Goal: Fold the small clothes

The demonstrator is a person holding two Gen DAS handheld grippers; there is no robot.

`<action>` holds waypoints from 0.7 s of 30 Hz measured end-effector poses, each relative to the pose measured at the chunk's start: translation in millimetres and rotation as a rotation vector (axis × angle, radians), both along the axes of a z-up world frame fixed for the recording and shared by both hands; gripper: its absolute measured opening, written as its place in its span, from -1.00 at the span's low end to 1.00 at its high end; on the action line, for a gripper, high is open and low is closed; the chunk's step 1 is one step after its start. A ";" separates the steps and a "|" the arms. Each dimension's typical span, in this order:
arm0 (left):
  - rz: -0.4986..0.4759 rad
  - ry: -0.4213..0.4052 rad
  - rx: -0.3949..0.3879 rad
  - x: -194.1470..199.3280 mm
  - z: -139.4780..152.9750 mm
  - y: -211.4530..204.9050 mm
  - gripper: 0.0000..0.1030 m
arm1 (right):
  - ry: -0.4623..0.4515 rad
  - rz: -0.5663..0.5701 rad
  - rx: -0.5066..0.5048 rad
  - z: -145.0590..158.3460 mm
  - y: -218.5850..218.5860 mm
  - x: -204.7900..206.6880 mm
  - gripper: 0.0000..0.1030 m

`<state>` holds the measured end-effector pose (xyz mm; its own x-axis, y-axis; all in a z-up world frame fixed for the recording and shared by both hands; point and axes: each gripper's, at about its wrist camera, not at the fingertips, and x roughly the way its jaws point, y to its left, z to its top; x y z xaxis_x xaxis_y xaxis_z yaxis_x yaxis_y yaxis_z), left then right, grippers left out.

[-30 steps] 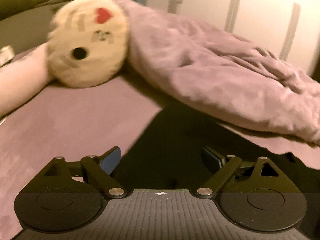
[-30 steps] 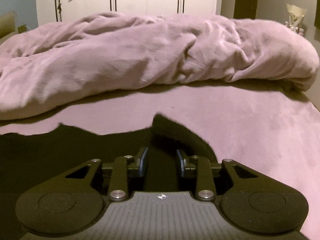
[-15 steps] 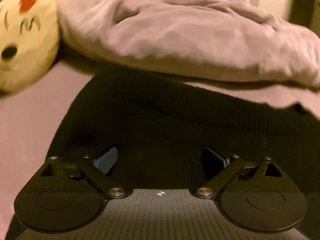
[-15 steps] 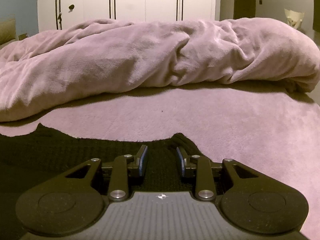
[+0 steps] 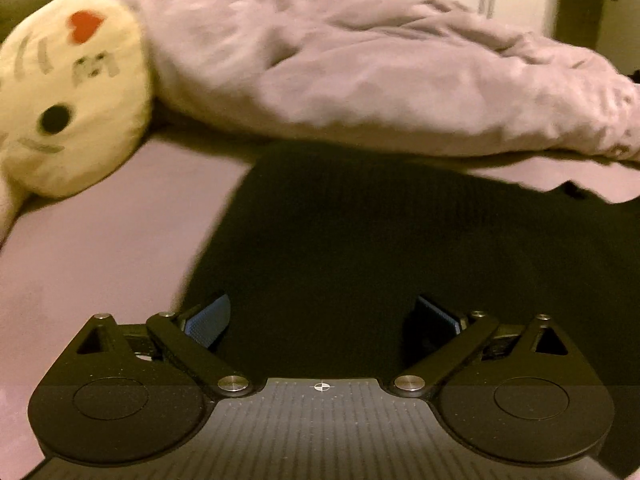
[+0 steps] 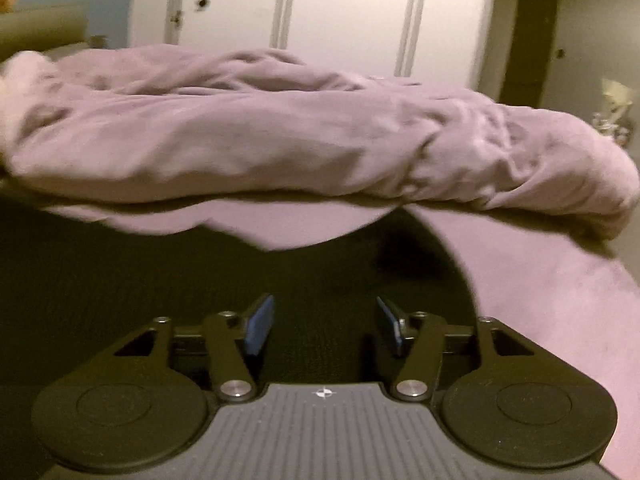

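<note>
Black garment (image 5: 360, 248) lies spread flat on the bed (image 5: 100, 248), dark and finely ribbed, directly under both grippers. Left gripper (image 5: 322, 318) hangs over it with its jaws spread wide and nothing between the blue pads (image 5: 208, 320); the cloth's left edge runs just beside the left finger. Right gripper (image 6: 324, 322) has its jaws opening, about half apart, with only the flat garment (image 6: 160, 280) seen below the gap and no cloth pinched; the garment's rounded right edge curves just past the right finger. Beyond the garment, a crumpled mauve blanket (image 5: 380, 80) is heaped across the bed. A cream plush cat (image 5: 76, 96) with a red heart lies at the blanket's left end. White wardrobe doors (image 6: 340, 12) stand behind.
</note>
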<state>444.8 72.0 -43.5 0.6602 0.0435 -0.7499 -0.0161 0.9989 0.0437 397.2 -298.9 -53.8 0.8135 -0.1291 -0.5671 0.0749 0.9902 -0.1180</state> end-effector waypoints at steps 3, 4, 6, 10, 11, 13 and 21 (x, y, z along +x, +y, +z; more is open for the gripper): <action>0.106 0.053 -0.045 -7.6 -4.9 34.0 0.97 | 0.036 0.007 0.007 -14.2 14.7 -22.6 0.21; 0.143 0.082 -0.072 -8.5 -7.8 45.2 0.97 | 0.028 -0.005 0.009 -17.0 12.8 -24.2 0.32; 0.188 0.123 -0.198 -12.1 -11.3 70.8 0.97 | 0.039 -0.069 0.056 -16.7 -0.7 -19.5 0.66; 0.185 0.195 -0.450 -17.9 -18.6 102.3 0.97 | 0.073 -0.205 0.095 1.1 -17.8 -21.6 0.54; 0.160 0.204 -0.489 -18.0 -20.5 104.0 0.97 | 0.084 -0.215 0.090 4.5 -17.3 -27.3 0.47; 0.102 0.233 -0.550 -15.3 -24.9 103.5 0.97 | 0.092 -0.214 0.148 10.2 -14.0 -46.1 0.47; -0.027 0.308 -0.676 8.2 -27.6 107.6 0.11 | 0.108 -0.178 0.297 3.8 52.3 -118.7 0.47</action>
